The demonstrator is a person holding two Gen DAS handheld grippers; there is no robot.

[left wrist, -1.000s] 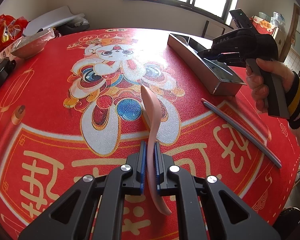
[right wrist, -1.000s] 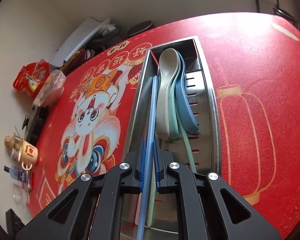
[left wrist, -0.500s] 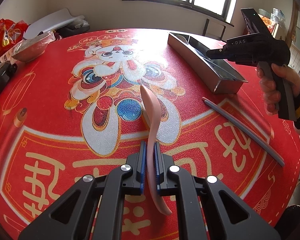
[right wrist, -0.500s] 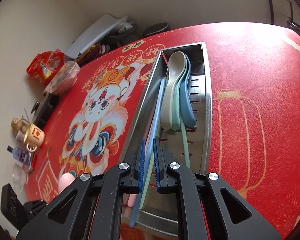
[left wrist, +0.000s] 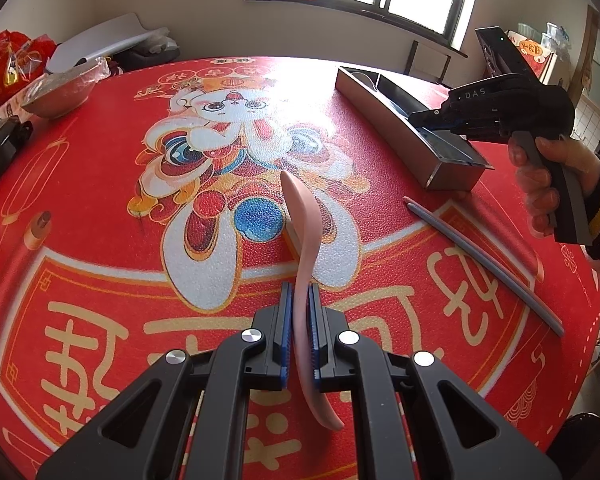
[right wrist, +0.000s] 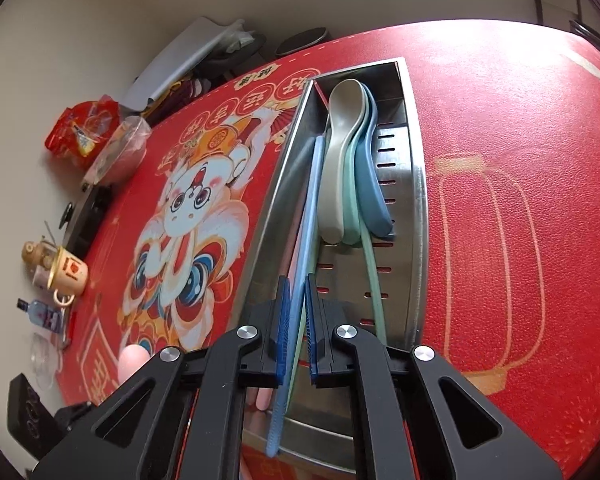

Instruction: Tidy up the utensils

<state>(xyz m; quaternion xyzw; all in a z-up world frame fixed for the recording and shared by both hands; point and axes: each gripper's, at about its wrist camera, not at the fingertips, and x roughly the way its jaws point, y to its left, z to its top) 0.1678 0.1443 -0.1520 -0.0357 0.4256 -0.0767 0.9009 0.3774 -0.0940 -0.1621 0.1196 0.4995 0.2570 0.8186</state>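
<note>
A round table under a red festive cloth (left wrist: 100, 208) filled the room below the window. The left gripper (left wrist: 299, 332) pinched a pink spoon (left wrist: 302, 240) by its handle, bowl raised over the cloth, tail hidden behind the fingers. The right gripper (right wrist: 296, 328) had just closed on a light blue chopstick (right wrist: 308, 216) lying in the steel tray (right wrist: 418, 184). Beside it nested grey, mint and blue spoons (right wrist: 340, 168); a pink piece beneath was hard to make out. A grey chopstick (left wrist: 484, 258) lay near the tray.

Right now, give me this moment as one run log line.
left gripper: shut on pink spoon | right gripper: shut on blue chopstick over metal tray | grey chopstick: on table
</note>
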